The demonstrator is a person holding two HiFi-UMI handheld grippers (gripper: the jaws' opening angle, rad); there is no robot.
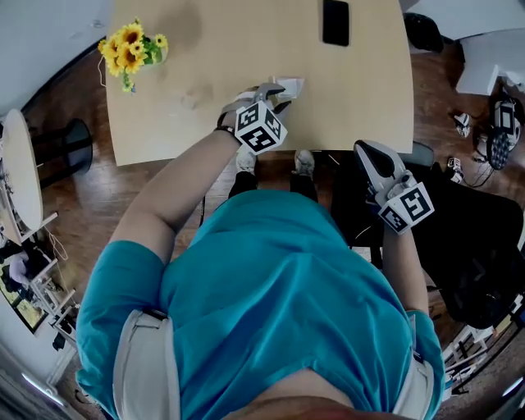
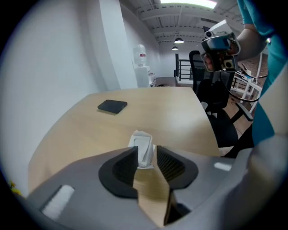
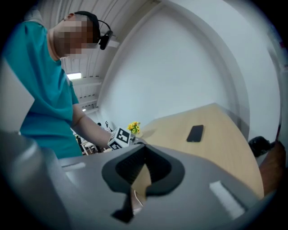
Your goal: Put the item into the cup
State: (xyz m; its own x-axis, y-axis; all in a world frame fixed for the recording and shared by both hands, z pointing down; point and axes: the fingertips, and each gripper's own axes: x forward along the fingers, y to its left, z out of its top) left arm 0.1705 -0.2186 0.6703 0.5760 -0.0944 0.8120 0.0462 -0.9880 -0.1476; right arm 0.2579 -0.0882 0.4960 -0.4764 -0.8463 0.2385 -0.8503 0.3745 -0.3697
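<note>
A small white cup [image 2: 141, 144] stands on the wooden table [image 2: 180, 117], with a flat white item [image 2: 143, 148] sticking up out of it. My left gripper [image 2: 146, 152] is open right at the cup. Its pads [image 2: 127, 167] stand on either side of the item without pressing on it. In the head view the left gripper [image 1: 274, 90] reaches over the table's near edge, and the cup [image 1: 292, 84] shows just past its tips. My right gripper [image 1: 369, 153] hangs off the table to the right, shut and holding nothing [image 3: 144, 161].
A black phone [image 1: 335, 21] lies at the table's far side, also seen as the phone [image 2: 112, 106]. Sunflowers [image 1: 131, 47] stand at the table's far left corner. A black office chair [image 1: 467, 246] sits under the right gripper. Cables and small gear lie on the floor at the right.
</note>
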